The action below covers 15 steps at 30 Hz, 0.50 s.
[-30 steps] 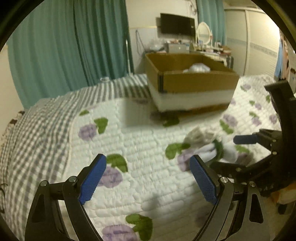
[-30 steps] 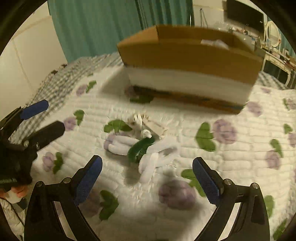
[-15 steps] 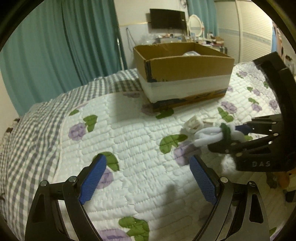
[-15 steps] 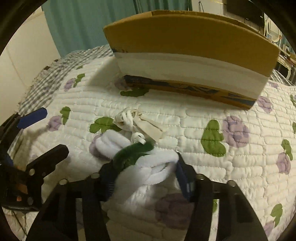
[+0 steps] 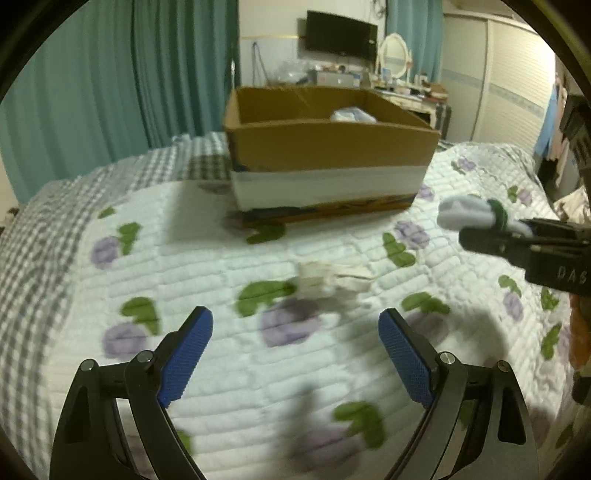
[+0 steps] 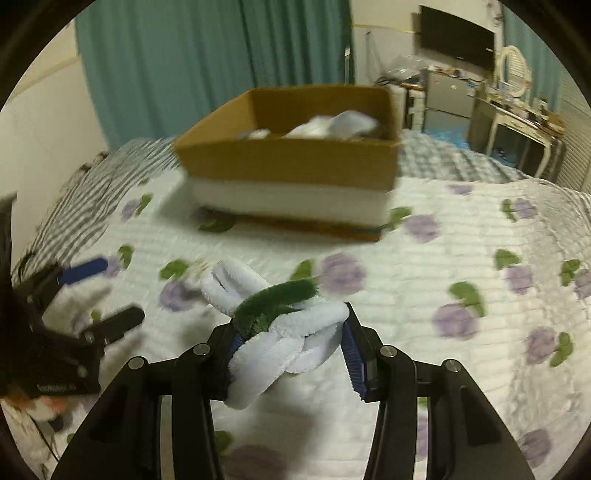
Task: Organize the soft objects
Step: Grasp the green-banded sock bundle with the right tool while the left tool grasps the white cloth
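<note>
On the bed (image 5: 207, 373), toward its far side: an open cardboard box (image 5: 325, 147), with soft items (image 6: 332, 125) inside. In front of the box, lying on the quilt (image 6: 461, 236): a small tagged bundle (image 5: 325, 282). To the right of that bundle, raised above the quilt: a bound fluffy roll (image 6: 280, 332), pinched between the right gripper (image 6: 291, 341) fingers. Nearest the bed's front edge, left of the roll: the left gripper (image 5: 295, 354), fingers spread apart. Behind the bed: curtains (image 5: 147, 74), a wall-mounted TV (image 5: 341, 35) and a cluttered dresser (image 6: 517, 122).
</note>
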Each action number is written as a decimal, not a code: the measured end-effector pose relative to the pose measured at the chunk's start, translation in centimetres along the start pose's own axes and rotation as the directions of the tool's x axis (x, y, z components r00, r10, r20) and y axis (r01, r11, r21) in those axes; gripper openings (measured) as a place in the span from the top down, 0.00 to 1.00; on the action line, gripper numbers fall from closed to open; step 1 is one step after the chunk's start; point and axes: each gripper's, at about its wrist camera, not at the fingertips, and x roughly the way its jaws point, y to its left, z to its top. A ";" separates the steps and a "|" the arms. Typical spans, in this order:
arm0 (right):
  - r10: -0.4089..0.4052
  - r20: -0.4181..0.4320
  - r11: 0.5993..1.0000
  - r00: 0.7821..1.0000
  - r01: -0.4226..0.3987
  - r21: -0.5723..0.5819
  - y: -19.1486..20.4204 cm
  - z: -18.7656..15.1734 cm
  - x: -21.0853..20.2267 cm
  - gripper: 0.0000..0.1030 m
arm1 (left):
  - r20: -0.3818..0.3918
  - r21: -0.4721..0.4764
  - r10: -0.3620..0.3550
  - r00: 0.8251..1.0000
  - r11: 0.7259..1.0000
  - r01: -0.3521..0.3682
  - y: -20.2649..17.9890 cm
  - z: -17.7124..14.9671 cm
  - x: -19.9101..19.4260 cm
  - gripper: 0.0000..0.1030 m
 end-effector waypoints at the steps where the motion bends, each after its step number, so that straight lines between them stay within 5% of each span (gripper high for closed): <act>1: 0.000 0.004 1.000 1.000 0.000 0.016 -0.7 0.2 0.0 0.55 | -0.010 -0.008 -0.007 1.000 1.000 0.007 -0.4 0.2 0.7 0.10; 6: -0.040 -0.015 0.999 0.999 0.041 0.019 -3.4 1.0 2.0 0.55 | -0.042 -0.009 -0.004 0.999 1.000 0.003 -1.9 0.9 4.4 0.14; 8: -0.030 -0.030 0.999 0.999 0.031 0.041 -4.5 1.0 2.8 0.55 | -0.062 0.011 -0.012 0.998 1.000 0.013 -2.3 1.0 5.7 0.34; 15: -0.018 -0.040 0.999 0.999 0.020 0.035 -4.6 1.0 4.6 0.55 | -0.065 0.046 -0.015 0.998 0.999 0.018 -2.7 1.4 6.4 0.45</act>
